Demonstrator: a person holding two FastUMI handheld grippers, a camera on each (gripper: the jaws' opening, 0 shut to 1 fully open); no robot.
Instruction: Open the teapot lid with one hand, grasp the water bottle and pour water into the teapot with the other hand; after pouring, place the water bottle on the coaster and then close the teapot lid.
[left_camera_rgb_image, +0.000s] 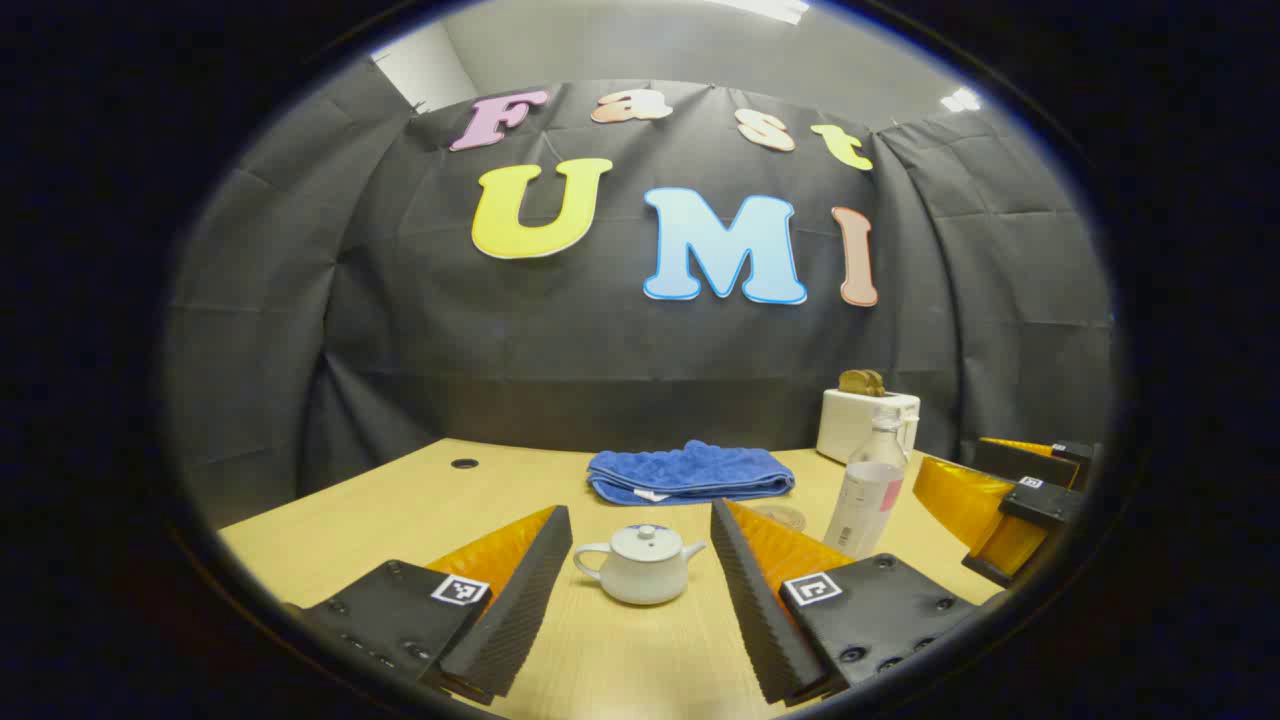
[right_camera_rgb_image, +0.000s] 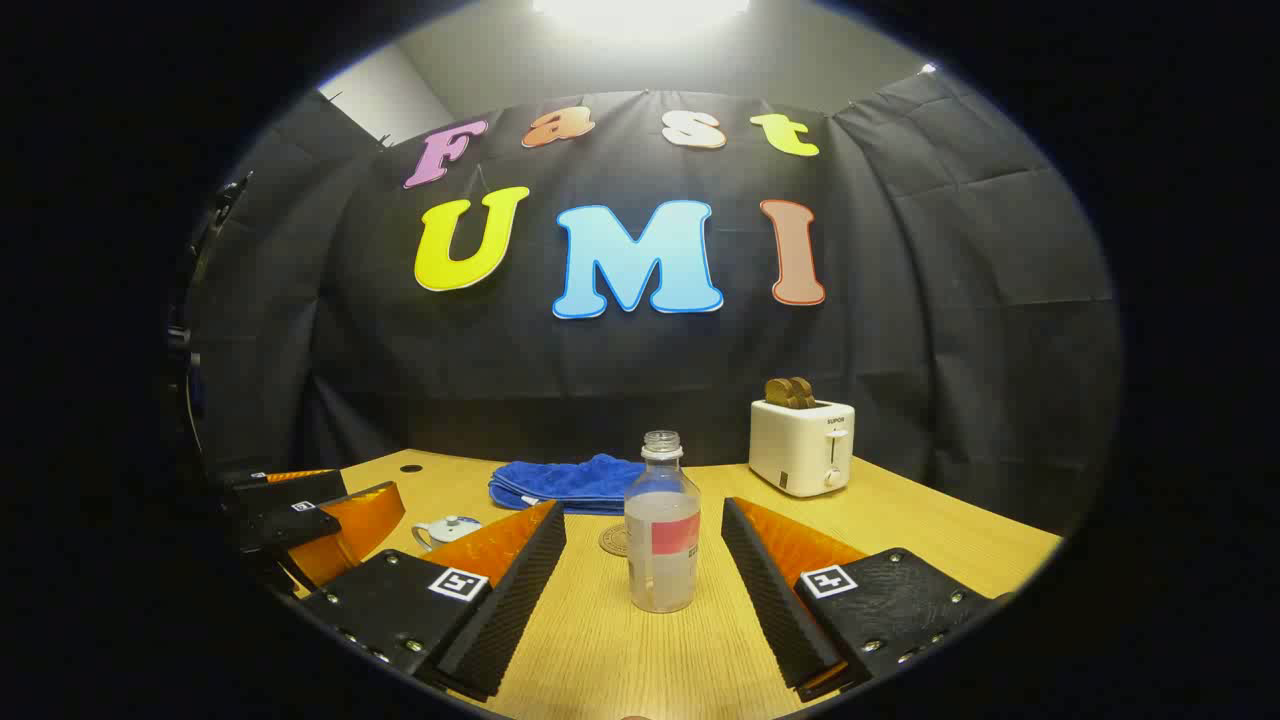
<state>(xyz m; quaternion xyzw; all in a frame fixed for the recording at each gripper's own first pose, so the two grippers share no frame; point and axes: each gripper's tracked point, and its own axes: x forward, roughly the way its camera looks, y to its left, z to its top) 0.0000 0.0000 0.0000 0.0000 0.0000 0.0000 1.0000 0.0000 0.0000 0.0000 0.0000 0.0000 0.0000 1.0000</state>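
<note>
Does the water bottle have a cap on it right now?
No, in the right gripper view the water bottle stands upright on the table with its neck bare and open at the top.

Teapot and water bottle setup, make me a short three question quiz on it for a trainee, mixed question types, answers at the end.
1. True or false: the lid sits on the teapot.
2. Multiple choice: the water bottle is (a) lying on its side, (b) standing upright with no cap, (c) held in the air.
3. Fill in: behind the teapot lies a folded blue ____.

Key
1. True; the left gripper is open, with the teapot between its fingers, untouched.
2. b; it stands on the table ahead of the open right gripper, not yet grasped.
3. Towel.
</note>
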